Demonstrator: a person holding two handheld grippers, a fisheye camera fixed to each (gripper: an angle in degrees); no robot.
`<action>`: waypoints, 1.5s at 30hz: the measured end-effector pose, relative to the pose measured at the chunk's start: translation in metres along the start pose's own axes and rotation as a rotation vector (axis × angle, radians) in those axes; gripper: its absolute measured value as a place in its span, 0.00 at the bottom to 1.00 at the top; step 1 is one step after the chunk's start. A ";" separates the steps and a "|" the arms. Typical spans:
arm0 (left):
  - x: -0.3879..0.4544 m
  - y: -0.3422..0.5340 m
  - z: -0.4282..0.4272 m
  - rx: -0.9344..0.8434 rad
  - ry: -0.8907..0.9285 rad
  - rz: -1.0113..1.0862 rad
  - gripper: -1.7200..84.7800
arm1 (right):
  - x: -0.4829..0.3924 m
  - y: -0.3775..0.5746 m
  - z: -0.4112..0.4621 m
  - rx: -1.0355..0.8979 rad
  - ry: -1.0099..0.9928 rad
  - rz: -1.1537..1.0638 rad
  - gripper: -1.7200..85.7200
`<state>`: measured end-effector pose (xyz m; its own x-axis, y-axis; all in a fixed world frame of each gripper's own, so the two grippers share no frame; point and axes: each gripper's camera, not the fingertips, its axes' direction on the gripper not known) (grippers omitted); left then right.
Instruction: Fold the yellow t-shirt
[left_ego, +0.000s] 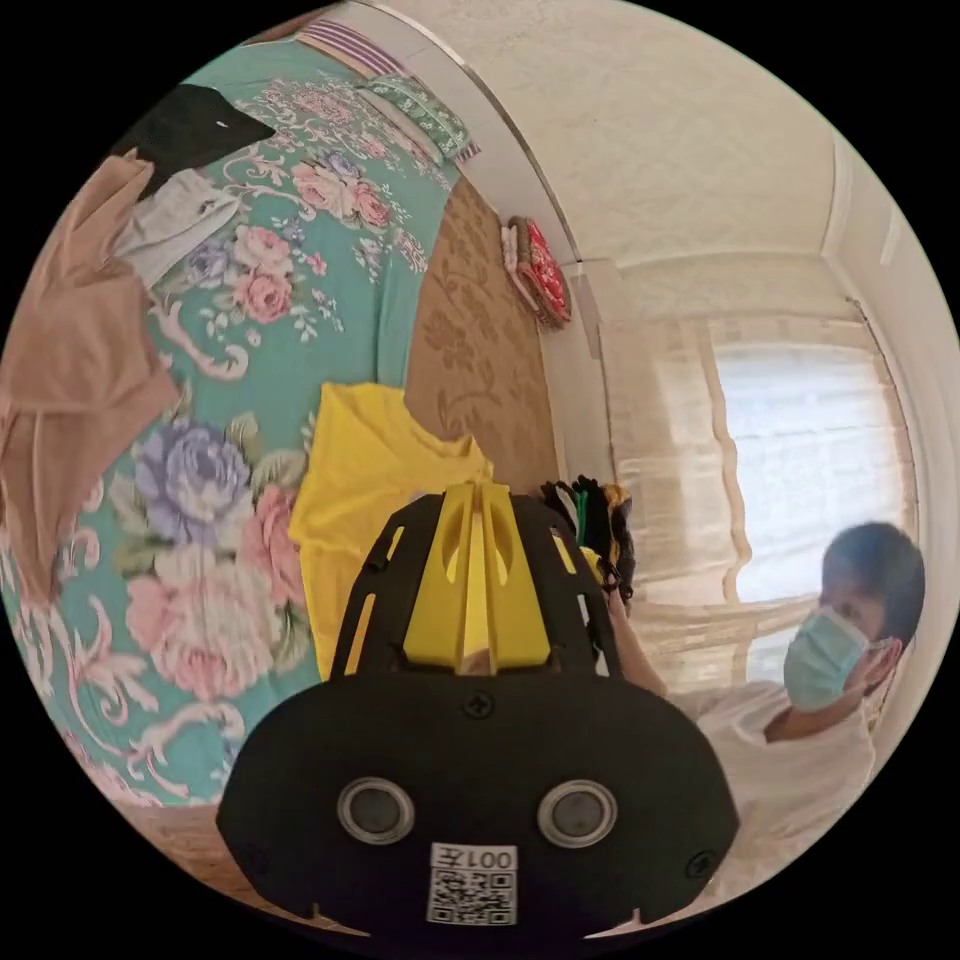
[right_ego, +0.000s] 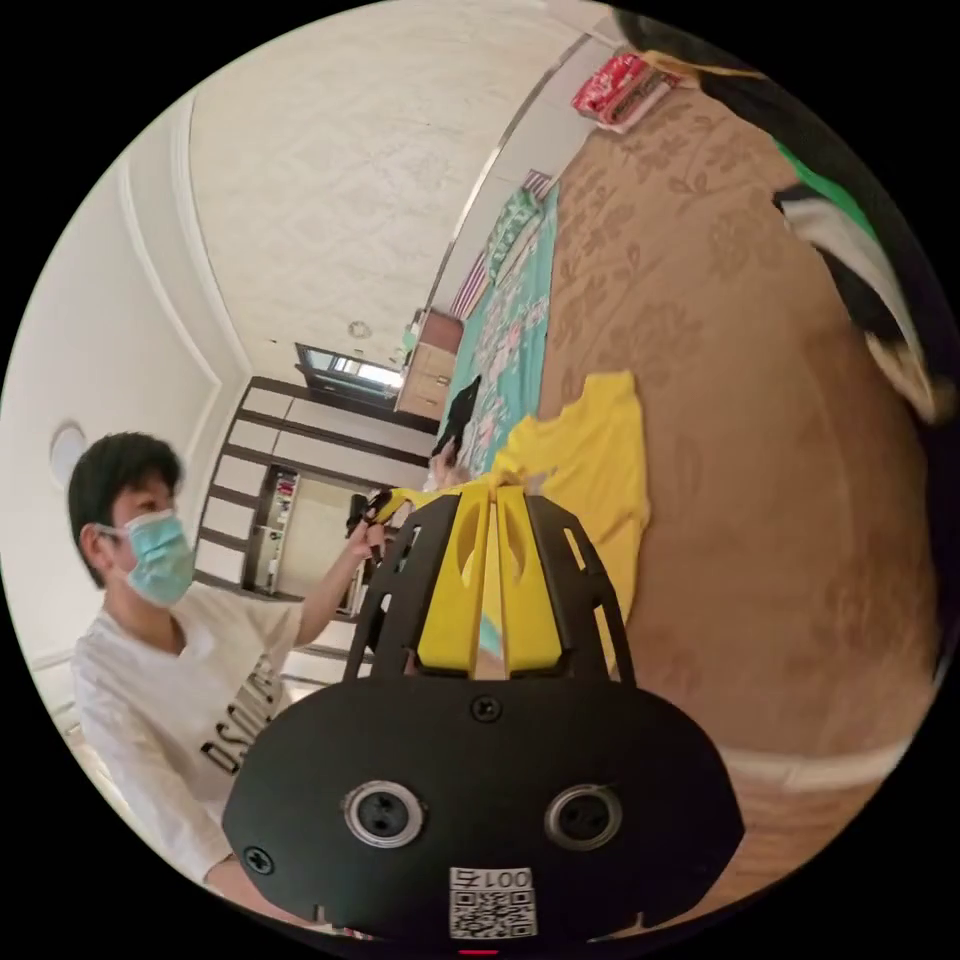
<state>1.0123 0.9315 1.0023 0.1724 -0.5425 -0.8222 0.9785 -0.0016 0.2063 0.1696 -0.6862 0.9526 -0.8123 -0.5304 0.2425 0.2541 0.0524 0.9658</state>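
The yellow t-shirt (left_ego: 365, 475) lies part lifted over a bed, half on the teal floral sheet (left_ego: 250, 330) and half on the brown patterned blanket (left_ego: 480, 350). My left gripper (left_ego: 481, 488) has its yellow jaws pressed together on the shirt's edge at their tips. Just beyond it a hand holds the right gripper (left_ego: 598, 520). In the right gripper view the t-shirt (right_ego: 600, 470) spreads over the brown blanket (right_ego: 760, 420). My right gripper (right_ego: 497, 488) is shut on its near edge. That edge runs over to the left gripper (right_ego: 385, 505) in the person's other hand.
A tan garment (left_ego: 70, 380), a pale one (left_ego: 170, 225) and a black one (left_ego: 190, 120) lie on the floral sheet. A red item (left_ego: 545, 265) sits at the bed's far edge. A dark garment (right_ego: 850, 240) hangs close by. The masked person (right_ego: 150, 640) stands beside the bed.
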 end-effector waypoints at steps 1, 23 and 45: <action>-0.007 -0.038 0.016 -0.001 -0.032 -0.028 0.01 | 0.007 -0.019 0.010 0.009 0.018 0.002 0.04; -0.016 -0.004 0.070 -0.269 -0.367 -0.039 0.09 | -0.001 -0.026 0.223 -0.436 0.703 0.090 0.16; 0.085 0.008 0.115 -0.223 -0.280 -0.082 0.01 | -0.002 -0.054 0.225 -0.469 0.519 0.081 0.03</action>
<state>1.0221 0.7884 0.9950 0.0845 -0.7569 -0.6481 0.9938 0.1115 -0.0007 0.0396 -0.4977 0.9204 -0.4558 -0.8814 0.1239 0.5976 -0.1998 0.7765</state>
